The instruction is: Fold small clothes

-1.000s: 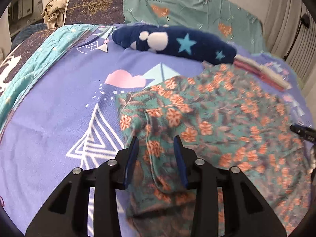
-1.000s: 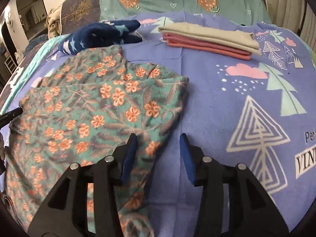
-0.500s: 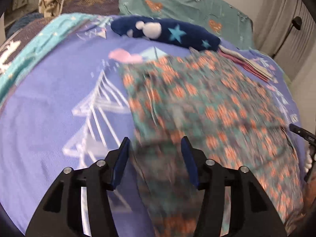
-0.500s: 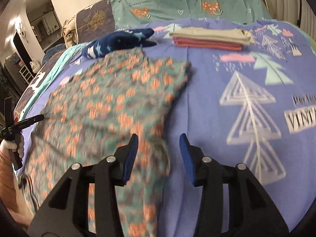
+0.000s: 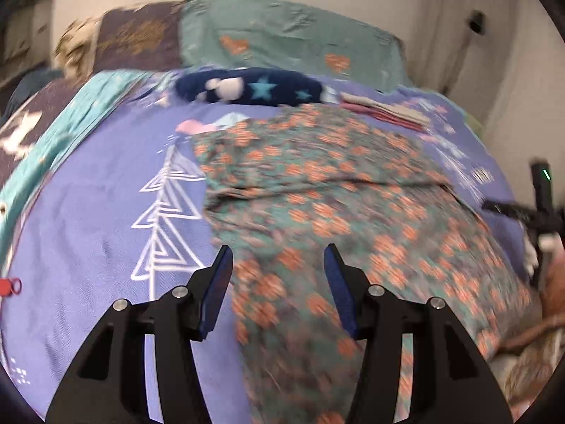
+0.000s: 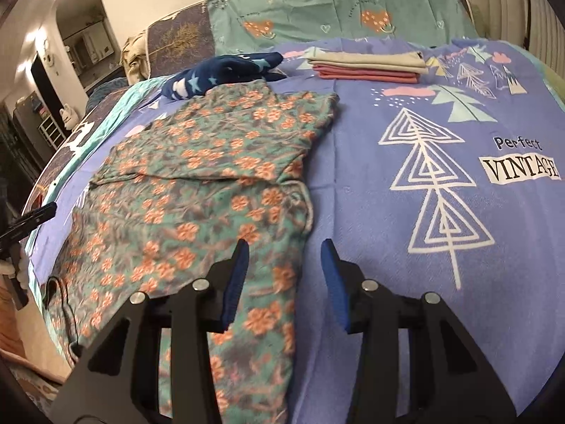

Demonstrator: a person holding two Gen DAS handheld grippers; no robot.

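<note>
A teal garment with orange flowers (image 5: 317, 194) (image 6: 197, 183) lies spread on the purple blanket (image 6: 423, 212), its far part folded over with a crease across the middle. My left gripper (image 5: 277, 272) hovers open above the garment's left edge, with nothing pressed between its blue pads. My right gripper (image 6: 284, 265) hovers open over the garment's right edge, one finger above cloth and the other above blanket. Each gripper also shows at the rim of the other's view: the left gripper (image 6: 31, 217) and the right gripper (image 5: 512, 210).
A folded stack of beige and pink clothes (image 6: 367, 67) lies at the far right. A navy star-print garment (image 6: 226, 74) sits beyond the floral one. Teal pillows (image 6: 335, 10) line the headboard. A black cable (image 6: 63, 300) runs over the bed's near left edge.
The left gripper let go of the bunched cloth between its fingers and opened wider. Both grippers drew back toward the near edge and rose a little, so the garment looks farther off.
</note>
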